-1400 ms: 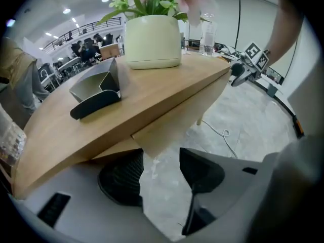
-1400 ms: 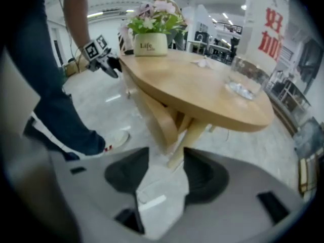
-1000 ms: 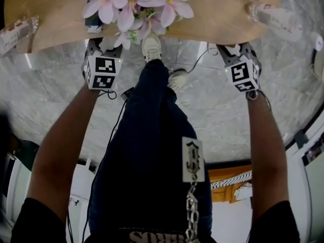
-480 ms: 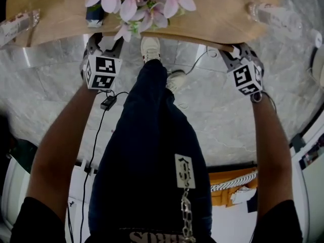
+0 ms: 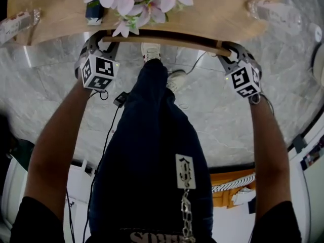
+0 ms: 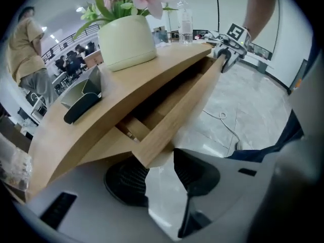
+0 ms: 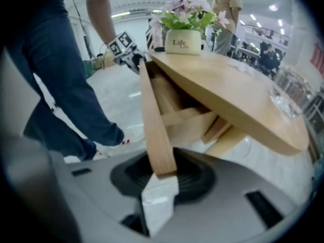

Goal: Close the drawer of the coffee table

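Jaws of the left gripper [image 6: 158, 159] have just been closing round one end of the drawer front [image 6: 188, 104]. One pad is laid against the board, while the other appears just short of it, so no firm clamp is judged yet. The right gripper [image 7: 163, 175], whose jaws have also been closing, is clamped on the board's other end. Beyond both grippers the drawer [image 7: 174, 110] is seen pulled partly out from under the table [image 5: 217, 14]. The grasping step is judged nearly done. Next, the left grip is to be completed and the front pushed away evenly by both grippers, so that the drawer is not skewed and jammed.
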The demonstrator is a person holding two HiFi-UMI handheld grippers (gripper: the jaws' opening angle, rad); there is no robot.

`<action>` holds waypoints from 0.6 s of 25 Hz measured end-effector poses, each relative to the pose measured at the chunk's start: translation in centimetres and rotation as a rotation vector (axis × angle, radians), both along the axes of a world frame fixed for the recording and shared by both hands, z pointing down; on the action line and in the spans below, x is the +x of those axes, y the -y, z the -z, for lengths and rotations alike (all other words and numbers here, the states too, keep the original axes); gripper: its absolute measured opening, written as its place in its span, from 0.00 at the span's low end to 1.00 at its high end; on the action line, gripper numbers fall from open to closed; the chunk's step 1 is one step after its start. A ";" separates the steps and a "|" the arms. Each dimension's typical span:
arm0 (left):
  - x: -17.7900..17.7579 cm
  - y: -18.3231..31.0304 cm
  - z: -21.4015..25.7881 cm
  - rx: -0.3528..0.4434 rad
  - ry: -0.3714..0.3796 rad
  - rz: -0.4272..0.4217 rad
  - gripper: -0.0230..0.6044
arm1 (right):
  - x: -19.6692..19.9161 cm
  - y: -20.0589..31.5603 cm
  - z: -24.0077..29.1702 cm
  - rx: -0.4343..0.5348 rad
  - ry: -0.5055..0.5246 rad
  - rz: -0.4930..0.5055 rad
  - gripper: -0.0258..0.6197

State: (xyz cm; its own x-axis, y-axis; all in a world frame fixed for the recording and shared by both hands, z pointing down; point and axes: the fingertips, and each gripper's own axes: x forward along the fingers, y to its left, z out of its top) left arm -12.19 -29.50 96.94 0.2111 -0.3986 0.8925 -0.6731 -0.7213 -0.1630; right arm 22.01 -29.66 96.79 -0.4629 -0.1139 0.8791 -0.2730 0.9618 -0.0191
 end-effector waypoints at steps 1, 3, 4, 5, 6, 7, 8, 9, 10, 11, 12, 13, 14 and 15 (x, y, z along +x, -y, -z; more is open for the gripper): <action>-0.1 -0.1 0.1 -0.008 0.001 0.013 0.30 | -0.1 0.0 0.1 -0.004 0.001 -0.013 0.23; -0.2 -0.6 0.3 -0.030 0.003 0.049 0.30 | -0.2 -0.4 0.3 -0.012 0.002 -0.028 0.24; -0.2 -1.0 0.4 -0.042 0.002 0.062 0.30 | -0.1 -0.8 0.4 -0.017 0.001 -0.029 0.24; -0.1 -1.6 0.5 -0.052 0.001 0.067 0.30 | 0.0 -1.5 0.5 -0.024 -0.001 -0.025 0.24; 0.0 -2.4 0.6 -0.061 0.000 0.066 0.30 | 0.0 -2.3 0.6 -0.033 -0.002 -0.018 0.24; 0.0 -3.3 0.8 -0.068 -0.001 0.063 0.30 | 0.0 -3.2 0.7 -0.043 -0.003 -0.010 0.23; 0.0 -4.3 1.0 -0.075 -0.001 0.060 0.30 | 0.0 -4.2 0.7 -0.052 -0.003 -0.004 0.23; 0.0 -5.2 1.1 -0.084 -0.002 0.060 0.30 | 0.0 -5.1 0.8 -0.061 -0.002 0.001 0.23; 0.1 -6.2 1.2 -0.093 -0.002 0.064 0.30 | 0.1 -6.0 0.8 -0.068 -0.002 0.005 0.23; 0.1 -7.0 1.2 -0.104 -0.002 0.069 0.30 | 0.1 -6.9 0.9 -0.073 -0.003 0.009 0.23; 0.1 -7.9 1.2 -0.114 -0.001 0.074 0.30 | 0.1 -7.7 0.9 -0.078 -0.005 0.013 0.23; 0.1 -8.7 1.2 -0.124 0.000 0.078 0.30 | 0.1 -8.6 0.9 -0.084 -0.009 0.017 0.23; 0.1 -9.5 1.2 -0.134 0.003 0.079 0.30 | 0.1 -9.5 0.8 -0.093 -0.013 0.022 0.23; 0.1 -10.3 1.1 -0.144 0.005 0.077 0.30 | 0.2 -10.4 0.7 -0.103 -0.020 0.027 0.23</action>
State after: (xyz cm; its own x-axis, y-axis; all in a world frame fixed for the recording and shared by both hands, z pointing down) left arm -12.09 -19.20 95.84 0.1805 -0.2814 0.9424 -0.7268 -0.6838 -0.0650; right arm 22.18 -19.30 96.09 -0.4470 -0.0101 0.8945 -0.2481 0.9621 -0.1131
